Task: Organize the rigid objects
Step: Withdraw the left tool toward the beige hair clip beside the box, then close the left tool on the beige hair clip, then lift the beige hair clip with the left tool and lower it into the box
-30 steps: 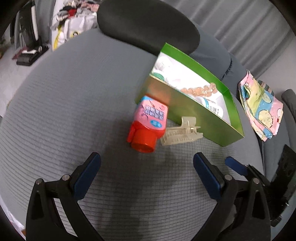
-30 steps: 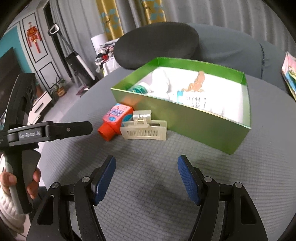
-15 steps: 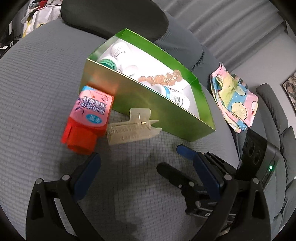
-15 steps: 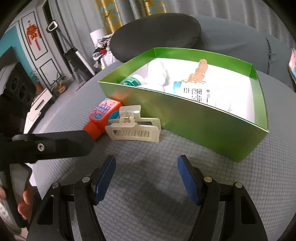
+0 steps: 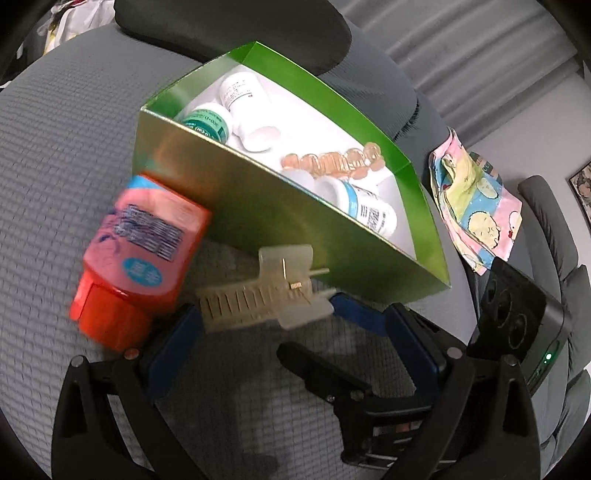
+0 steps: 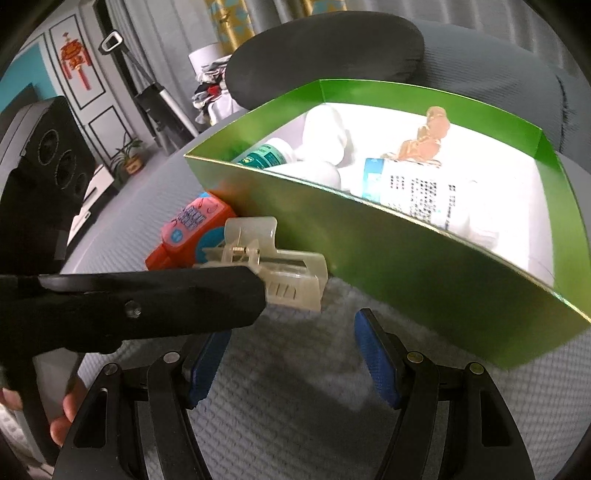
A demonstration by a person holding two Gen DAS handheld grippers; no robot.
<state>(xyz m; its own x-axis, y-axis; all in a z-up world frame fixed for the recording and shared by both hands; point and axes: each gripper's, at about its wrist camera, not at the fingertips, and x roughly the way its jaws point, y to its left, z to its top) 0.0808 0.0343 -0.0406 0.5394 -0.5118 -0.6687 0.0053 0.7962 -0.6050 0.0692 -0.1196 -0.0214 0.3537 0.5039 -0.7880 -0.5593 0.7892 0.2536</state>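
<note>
Both tools open, L tool (image 5: 291,339) straddling hair clip (image 5: 266,295) by green box (image 6: 424,266); R tool (image 6: 291,358) empty: center pads on clip body, squeeze gently.

A home living room is showing here: grey upholstered seating (image 5: 55,155) with a dark cushion (image 6: 325,55) is filling the foreground. A red Chinese knot ornament (image 6: 75,59) is hanging on a panelled wall beside yellow patterned curtains (image 6: 229,18), and a potted plant (image 6: 129,157) is standing on the floor near piled laundry (image 6: 210,92).
</note>
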